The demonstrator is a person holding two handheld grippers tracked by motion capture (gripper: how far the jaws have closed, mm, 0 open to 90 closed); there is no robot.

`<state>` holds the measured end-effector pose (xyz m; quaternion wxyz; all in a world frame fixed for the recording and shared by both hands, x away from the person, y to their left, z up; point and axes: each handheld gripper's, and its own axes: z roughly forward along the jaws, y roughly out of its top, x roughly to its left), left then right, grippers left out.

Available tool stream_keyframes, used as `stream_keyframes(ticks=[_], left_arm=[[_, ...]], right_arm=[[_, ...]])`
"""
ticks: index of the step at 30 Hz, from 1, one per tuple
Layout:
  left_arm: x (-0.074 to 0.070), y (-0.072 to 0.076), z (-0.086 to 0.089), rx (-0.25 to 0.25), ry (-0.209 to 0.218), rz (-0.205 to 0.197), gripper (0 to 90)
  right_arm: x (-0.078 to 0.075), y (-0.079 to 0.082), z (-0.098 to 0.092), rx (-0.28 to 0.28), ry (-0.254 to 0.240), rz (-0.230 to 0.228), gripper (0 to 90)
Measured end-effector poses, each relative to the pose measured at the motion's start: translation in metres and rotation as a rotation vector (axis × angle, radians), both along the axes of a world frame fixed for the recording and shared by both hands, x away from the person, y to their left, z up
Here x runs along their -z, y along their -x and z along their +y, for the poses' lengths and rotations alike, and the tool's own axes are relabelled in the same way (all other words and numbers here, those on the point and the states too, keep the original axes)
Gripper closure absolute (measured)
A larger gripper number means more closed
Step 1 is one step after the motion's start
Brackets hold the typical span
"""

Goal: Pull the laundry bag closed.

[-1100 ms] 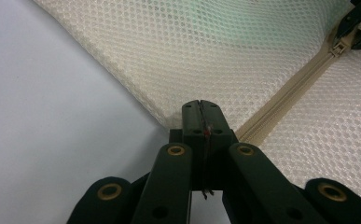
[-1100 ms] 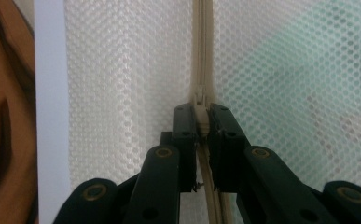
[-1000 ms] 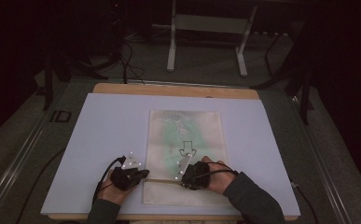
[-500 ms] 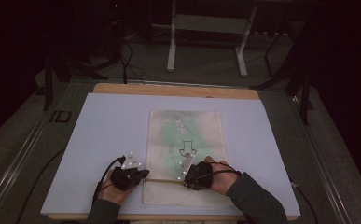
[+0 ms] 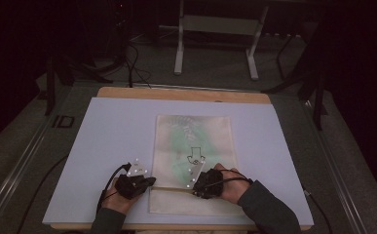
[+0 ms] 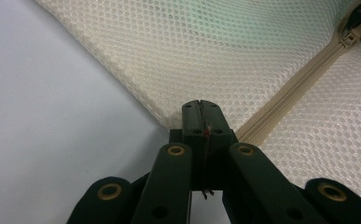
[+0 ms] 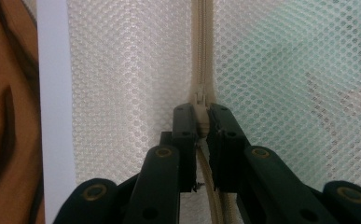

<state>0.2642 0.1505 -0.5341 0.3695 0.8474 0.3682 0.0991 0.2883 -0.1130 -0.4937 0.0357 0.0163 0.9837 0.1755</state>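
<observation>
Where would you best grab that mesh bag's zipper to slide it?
By the small pull tab, which stands up from the zipper on the flat mesh bag. Come along the zipper's line, pinching the tab's two sides, as the right tool does. The left tool clamps the bag's corner, likely steadying it.

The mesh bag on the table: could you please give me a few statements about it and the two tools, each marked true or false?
1. The right tool is shut on the zipper pull. True.
2. The left tool stands wide open above the table. False: its jaws are shut, at the edge of the mesh bag by the end of the zipper.
3. The mesh bag lies flat on the table. True.
4. The bag holds nothing. False: something green shows through the mesh.
5. The bag hangs in the air between the tools. False: it rests on the table.
</observation>
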Motion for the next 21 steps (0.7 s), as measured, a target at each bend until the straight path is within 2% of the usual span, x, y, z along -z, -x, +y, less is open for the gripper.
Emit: stream_keyframes(ticks=[21], left_arm=[[-0.0001,-0.0002,0.0001,-0.002,0.002,0.003,89.5]], right_arm=[[-0.0017,0.0,-0.0071,0.006,0.002,0.002,82.3]])
